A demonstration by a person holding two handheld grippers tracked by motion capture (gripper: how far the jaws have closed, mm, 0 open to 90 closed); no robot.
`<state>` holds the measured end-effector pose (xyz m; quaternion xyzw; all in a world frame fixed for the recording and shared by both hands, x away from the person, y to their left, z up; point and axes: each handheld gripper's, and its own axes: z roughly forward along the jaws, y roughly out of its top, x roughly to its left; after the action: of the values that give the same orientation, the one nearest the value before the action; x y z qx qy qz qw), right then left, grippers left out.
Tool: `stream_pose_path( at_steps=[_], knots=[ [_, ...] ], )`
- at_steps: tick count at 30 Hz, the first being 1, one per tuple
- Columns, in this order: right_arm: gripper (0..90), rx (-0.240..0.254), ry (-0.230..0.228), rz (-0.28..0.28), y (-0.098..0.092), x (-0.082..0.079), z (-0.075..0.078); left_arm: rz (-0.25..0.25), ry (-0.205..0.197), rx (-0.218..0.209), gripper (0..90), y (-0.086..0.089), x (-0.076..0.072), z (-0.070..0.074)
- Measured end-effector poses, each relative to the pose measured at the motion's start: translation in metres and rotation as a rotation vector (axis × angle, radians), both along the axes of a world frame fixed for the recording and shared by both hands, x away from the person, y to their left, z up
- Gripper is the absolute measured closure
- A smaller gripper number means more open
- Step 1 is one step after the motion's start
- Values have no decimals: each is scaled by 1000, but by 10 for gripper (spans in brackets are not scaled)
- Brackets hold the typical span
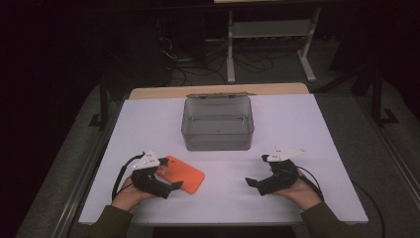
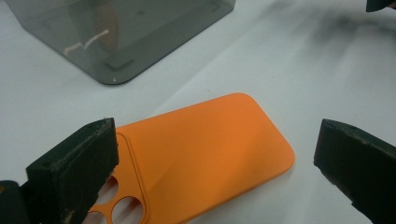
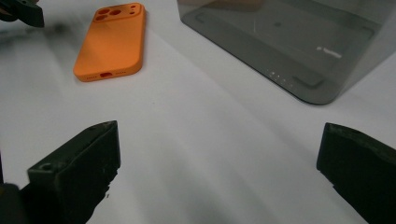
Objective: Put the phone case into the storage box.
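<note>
The orange phone case (image 1: 184, 174) lies flat on the white desk (image 1: 297, 129), just in front of the grey plastic box (image 1: 218, 124) and to its left; the left claw (image 2: 215, 158) hangs over the case's camera end, jaws spread wide on either side, gripping nothing. The right claw (image 3: 219, 163) sits in front of the box to its right, well apart from the case, jaws likewise wide and empty.

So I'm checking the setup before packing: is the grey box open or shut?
Open. The grey box has its lid swung back behind it, and the inside looks empty.
</note>
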<state>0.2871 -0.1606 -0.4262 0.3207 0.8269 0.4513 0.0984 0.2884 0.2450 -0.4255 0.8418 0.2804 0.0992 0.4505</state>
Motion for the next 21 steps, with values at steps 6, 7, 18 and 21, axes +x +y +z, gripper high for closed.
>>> stream_pose_path(
  at_steps=[6, 7, 18, 21],
  knots=[
    [0, 4, -4, 1, 4, 4, 5, -1, 1, -7, 0, 0, 1, 0],
    [0, 4, -4, 1, 4, 4, 5, -1, 3, -9, 0, 0, 1, 0],
    [0, 11, -8, 12, 15, 11, 13, 5, 2, -16, 0, 1, 2, 1],
    [0, 11, -12, 18, 16, 12, 14, 2, 2, -10, 0, 1, 1, 0]
  ],
)
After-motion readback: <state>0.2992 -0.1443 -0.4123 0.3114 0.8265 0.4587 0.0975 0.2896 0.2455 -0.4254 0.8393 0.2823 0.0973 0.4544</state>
